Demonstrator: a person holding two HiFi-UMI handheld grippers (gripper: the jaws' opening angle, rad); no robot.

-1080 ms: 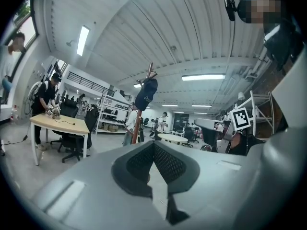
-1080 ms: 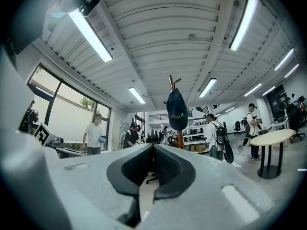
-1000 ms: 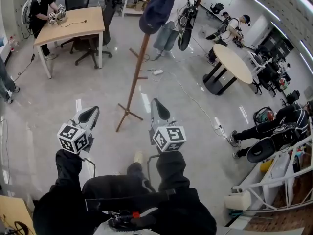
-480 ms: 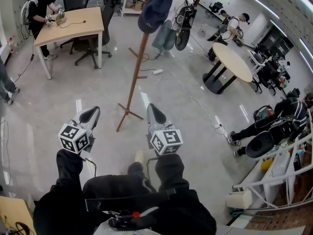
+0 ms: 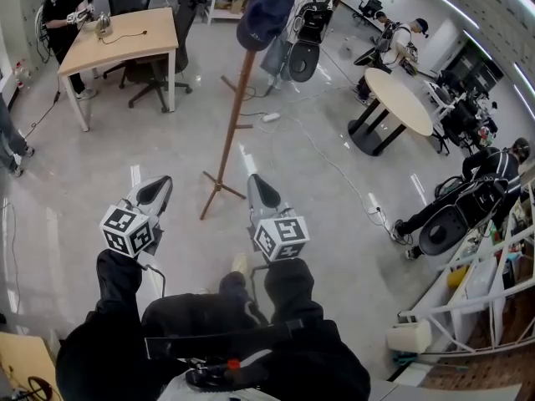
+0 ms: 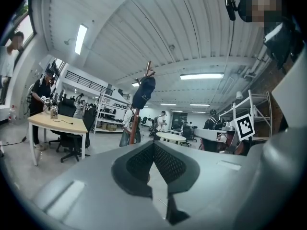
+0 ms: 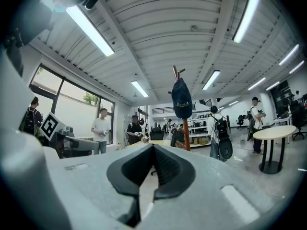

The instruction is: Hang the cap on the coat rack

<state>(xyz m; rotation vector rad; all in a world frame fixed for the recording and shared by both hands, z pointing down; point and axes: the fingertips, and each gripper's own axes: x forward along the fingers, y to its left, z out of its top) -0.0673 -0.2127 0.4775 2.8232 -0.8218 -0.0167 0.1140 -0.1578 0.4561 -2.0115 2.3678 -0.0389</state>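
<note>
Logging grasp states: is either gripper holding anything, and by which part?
Nothing is held. The left gripper and the right gripper are both shut and empty; the cap hangs on the coat rack.

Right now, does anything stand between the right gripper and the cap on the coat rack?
Nothing visible does. The cap already hangs on top of the coat rack, and only floor lies between it and the shut, empty right gripper.
</note>
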